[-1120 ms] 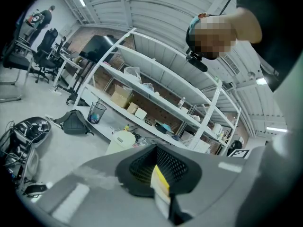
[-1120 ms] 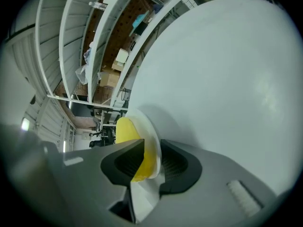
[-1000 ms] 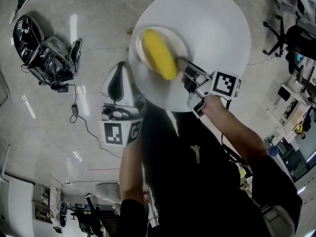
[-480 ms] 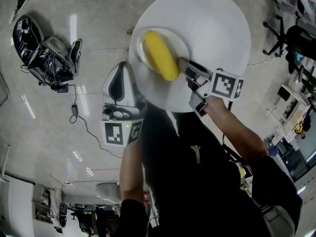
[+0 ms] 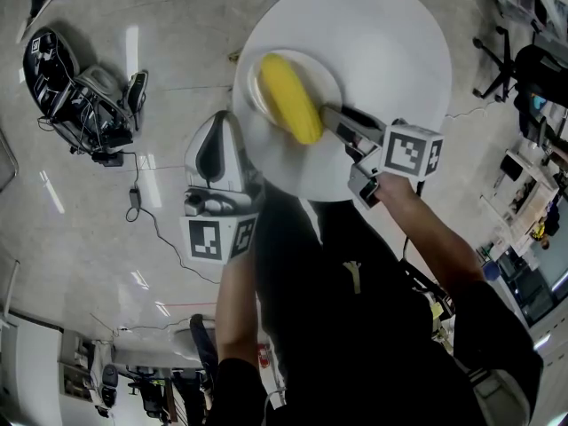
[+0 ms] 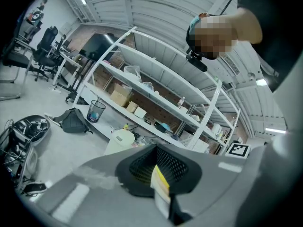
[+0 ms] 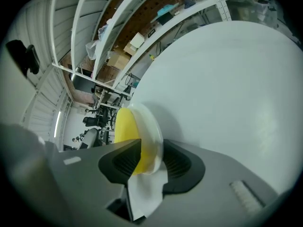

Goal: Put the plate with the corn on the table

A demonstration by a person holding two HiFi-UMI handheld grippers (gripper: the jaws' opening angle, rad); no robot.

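White round table (image 5: pixel 390 51): small white plate (image 5: pixel 325 74), yellow corn (image 5: pixel 288 96).

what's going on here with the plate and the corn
A person holds tongs in each hand. The right tongs reach onto the round white table, with the rim of the small white plate carrying the yellow corn cob between them. Their jaws have just been opening, so the plate looks set down and released. The left tongs are shut on nothing, off to the side of the table.
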